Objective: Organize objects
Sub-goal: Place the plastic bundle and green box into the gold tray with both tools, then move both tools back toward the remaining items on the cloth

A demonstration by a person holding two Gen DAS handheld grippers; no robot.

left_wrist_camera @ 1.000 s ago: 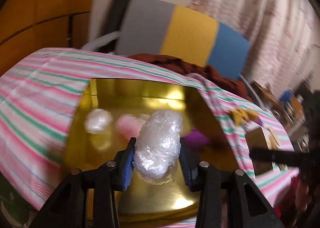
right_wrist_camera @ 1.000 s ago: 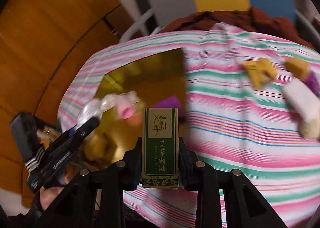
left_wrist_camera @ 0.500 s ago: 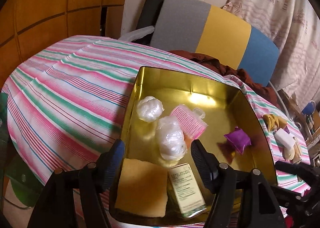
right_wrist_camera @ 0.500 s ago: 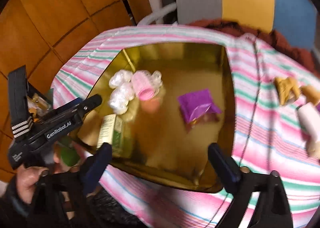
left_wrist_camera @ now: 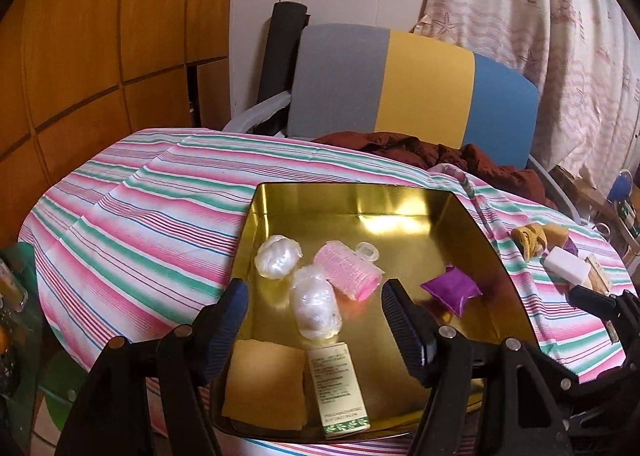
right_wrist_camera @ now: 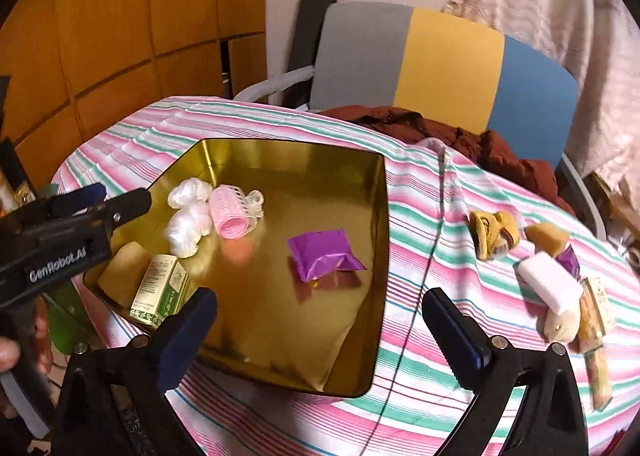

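A gold tray (left_wrist_camera: 360, 200) (right_wrist_camera: 376, 240) sits on the striped tablecloth. Inside lie two clear-wrapped white bundles (left_wrist_camera: 316, 308) (right_wrist_camera: 186, 230), a pink hair roller (left_wrist_camera: 346, 270) (right_wrist_camera: 232, 212), a purple packet (left_wrist_camera: 450, 290) (right_wrist_camera: 324, 254), a tan sponge (left_wrist_camera: 264, 384) (right_wrist_camera: 120, 268) and a green-and-white box (left_wrist_camera: 338, 390) (right_wrist_camera: 160, 290). My left gripper (left_wrist_camera: 314, 306) hangs open above the tray's near edge, holding nothing. My right gripper (right_wrist_camera: 320, 320) is open too, above the tray's near right corner, empty.
Right of the tray lie a yellow crumpled item (right_wrist_camera: 494, 234), a tan sponge piece (right_wrist_camera: 546, 238), a white bar (right_wrist_camera: 550, 284) and a narrow box (right_wrist_camera: 596, 320). A grey, yellow and blue chair (left_wrist_camera: 408, 88) with brown cloth (right_wrist_camera: 440, 132) stands behind. Wood panels fill the left.
Both grippers opened and pulled back. The left let go of the wrapped white bundle and the right let go of the green box; both things now lie in the tray.
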